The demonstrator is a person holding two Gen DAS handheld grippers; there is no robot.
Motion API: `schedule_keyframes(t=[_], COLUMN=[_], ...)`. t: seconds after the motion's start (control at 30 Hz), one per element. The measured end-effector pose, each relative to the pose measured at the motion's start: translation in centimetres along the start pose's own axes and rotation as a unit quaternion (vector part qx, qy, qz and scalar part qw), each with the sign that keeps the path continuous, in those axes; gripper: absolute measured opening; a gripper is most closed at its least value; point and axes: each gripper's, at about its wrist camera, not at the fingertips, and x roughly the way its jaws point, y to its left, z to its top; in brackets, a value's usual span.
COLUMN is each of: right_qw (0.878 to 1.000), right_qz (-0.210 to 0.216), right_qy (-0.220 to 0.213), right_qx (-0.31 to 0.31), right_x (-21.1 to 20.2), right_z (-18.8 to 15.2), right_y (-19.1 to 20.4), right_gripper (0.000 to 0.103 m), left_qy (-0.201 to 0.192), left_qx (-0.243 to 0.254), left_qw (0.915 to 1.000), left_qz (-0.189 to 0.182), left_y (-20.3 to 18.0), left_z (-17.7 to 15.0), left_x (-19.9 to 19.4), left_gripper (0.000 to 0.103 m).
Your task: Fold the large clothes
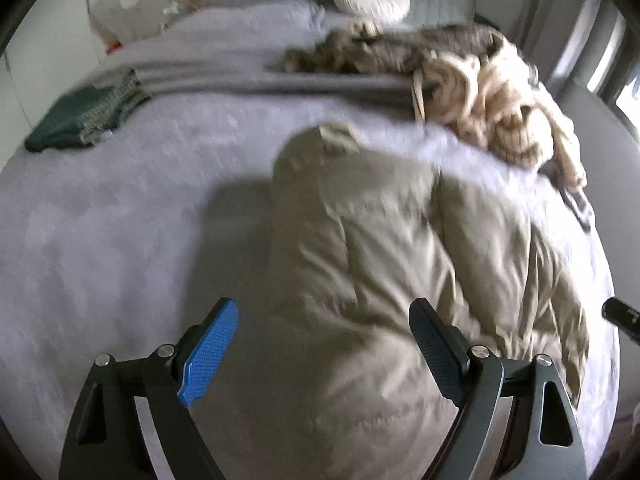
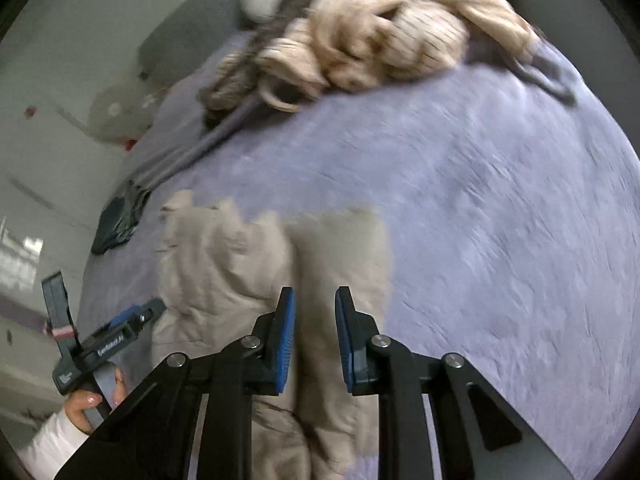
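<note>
So I'm mid-fold on the beige crumpled cotton garment, which lies on the lavender fuzzy bedspread by the near edge of the bed. My left fingers are spread wide, released, hovering over the cloth with nothing in them. My right fingers are narrowed but not clenched; there's a gap and the fabric sits below them, not pinched. Looks like one fold is down and I'm between grips. Next I'd say both need a fresh edge to bring over. Further back, near the far edge, a cream knitted heap waits.
</note>
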Motion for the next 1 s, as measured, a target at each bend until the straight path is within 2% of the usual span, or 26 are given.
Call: schedule_keyframes(t=[0.17,0.27,0.33,0.4,0.47,0.67,1.0], right_qw=[0.999,0.997,0.996,0.996,0.995,0.995,0.996], right_qz=[0.007,-0.031,-0.043,-0.042,-0.044,-0.043,-0.032], right_qy=[0.021,0.056,0.071,0.076,0.08,0.084,0.079], right_qx=[-0.033,-0.042,-0.035,-0.029,-0.034,-0.038,-0.03], right_x=[4.6,8.6,10.1,11.0,11.5,10.4,4.0], right_z=[0.4,-0.5,-0.9,-1.0,-1.0,-1.1,-4.5], right_y=[3.4,3.1,2.2,1.4,1.1,1.5,2.6], right_gripper=[0.022,0.021,0.016,0.016,0.016,0.016,0.02], left_qy=[0.037,0.036,0.035,0.037,0.043,0.049,0.06], left_qx=[0.02,0.028,0.03,0.034,0.028,0.051,0.05], left_qw=[0.9991,0.999,0.9989,0.9987,0.9986,0.9975,0.9965], left_qz=[0.001,-0.001,-0.009,-0.006,-0.011,0.01,0.03], left_y=[-1.2,-2.0,-2.1,-2.2,-2.2,-2.4,-1.5], left_z=[-0.5,-1.2,-1.4,-1.4,-1.5,-1.9,-4.8], left_x=[2.7,3.4,3.7,4.0,4.0,1.9,-3.9], left_gripper=[0.089,0.089,0.089,0.096,0.096,0.096,0.096])
